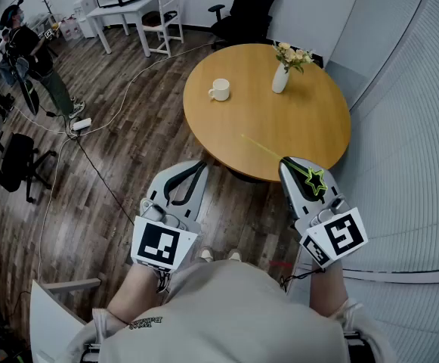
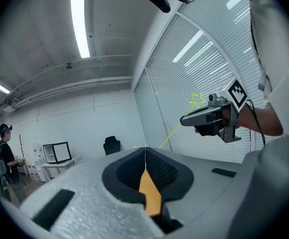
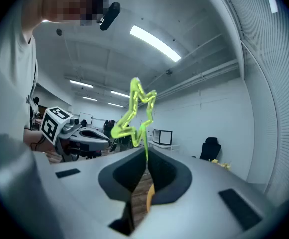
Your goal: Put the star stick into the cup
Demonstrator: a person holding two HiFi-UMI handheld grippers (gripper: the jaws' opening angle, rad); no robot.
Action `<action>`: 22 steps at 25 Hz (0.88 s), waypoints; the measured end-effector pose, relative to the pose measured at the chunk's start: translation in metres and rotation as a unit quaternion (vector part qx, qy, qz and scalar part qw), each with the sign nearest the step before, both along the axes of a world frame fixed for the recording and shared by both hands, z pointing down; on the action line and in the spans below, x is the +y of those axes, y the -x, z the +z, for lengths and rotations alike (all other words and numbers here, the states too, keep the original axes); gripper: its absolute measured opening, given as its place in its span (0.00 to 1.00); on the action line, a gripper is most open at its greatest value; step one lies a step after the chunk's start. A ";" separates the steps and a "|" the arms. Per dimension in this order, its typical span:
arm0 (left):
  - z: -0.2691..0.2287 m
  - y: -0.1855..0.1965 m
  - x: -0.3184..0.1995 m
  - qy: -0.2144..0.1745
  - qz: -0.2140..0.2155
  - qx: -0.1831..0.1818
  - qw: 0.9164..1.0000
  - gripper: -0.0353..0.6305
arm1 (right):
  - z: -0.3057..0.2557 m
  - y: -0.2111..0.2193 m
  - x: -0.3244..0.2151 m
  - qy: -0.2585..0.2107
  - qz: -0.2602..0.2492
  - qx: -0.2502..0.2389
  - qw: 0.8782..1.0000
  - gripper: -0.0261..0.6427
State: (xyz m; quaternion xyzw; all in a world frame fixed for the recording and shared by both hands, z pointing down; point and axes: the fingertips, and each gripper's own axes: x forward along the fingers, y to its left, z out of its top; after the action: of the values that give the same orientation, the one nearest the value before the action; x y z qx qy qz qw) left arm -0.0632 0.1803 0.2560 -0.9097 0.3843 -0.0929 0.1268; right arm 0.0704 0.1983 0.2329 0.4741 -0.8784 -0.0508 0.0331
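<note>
Star stick (image 1: 313,180): thin yellow-green rod with an open star at one end.
- Location: in the right gripper (image 1: 293,169), whose jaws are closed on the rod just below the star. The star sits back over the gripper body. The plain end reaches forward over the near edge of the table (image 1: 317,127).
- In the right gripper view, the rod (image 3: 134,116) runs down into the closed jaw tips.

Left gripper (image 1: 193,169): jaws together with nothing between them. It is held off the table's near edge and plays no part.

Cup (image 1: 219,89): white, with a handle. It stands upright on the far left part of the table, well apart from the rod's free end.

Vase of flowers (image 1: 281,74): stands to the right of the cup, near it but not touching.

Risks, as judged:
- The grip is near one end of a slim rod, so the long free end may swing or turn in the jaws.
- The rod tip may then miss the cup mouth and catch the rim.
- The cup looks light, so a sideways nudge could push it or tip it over.
- A wide sweep across the table could strike the vase.
- If the jaws let go before the tip is inside the cup, the stick would drop onto the table.
</note>
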 end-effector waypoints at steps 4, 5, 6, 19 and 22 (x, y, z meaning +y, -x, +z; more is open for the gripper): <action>-0.002 -0.002 0.000 0.006 -0.002 0.006 1.000 0.09 | -0.002 -0.003 0.000 -0.001 0.003 -0.010 1.000 0.09; -0.003 -0.003 0.000 0.009 -0.004 0.010 1.000 0.09 | -0.002 -0.004 0.001 -0.001 0.003 -0.012 1.000 0.09; -0.002 -0.004 0.001 0.010 -0.005 0.011 1.000 0.09 | -0.002 -0.005 0.002 -0.001 0.003 -0.013 1.000 0.09; 0.014 -0.021 0.007 0.010 -0.006 -0.013 1.000 0.09 | 0.011 -0.017 0.009 0.012 -0.012 -0.023 1.000 0.09; 0.016 -0.024 0.008 0.012 -0.011 -0.014 1.000 0.09 | 0.013 -0.022 0.009 0.013 -0.015 -0.023 1.000 0.09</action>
State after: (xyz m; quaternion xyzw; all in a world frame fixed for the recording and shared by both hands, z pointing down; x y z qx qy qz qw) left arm -0.0387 0.1883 0.2723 -0.9055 0.3913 -0.1119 0.1205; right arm 0.0921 0.2075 0.2457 0.4610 -0.8867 -0.0292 0.0182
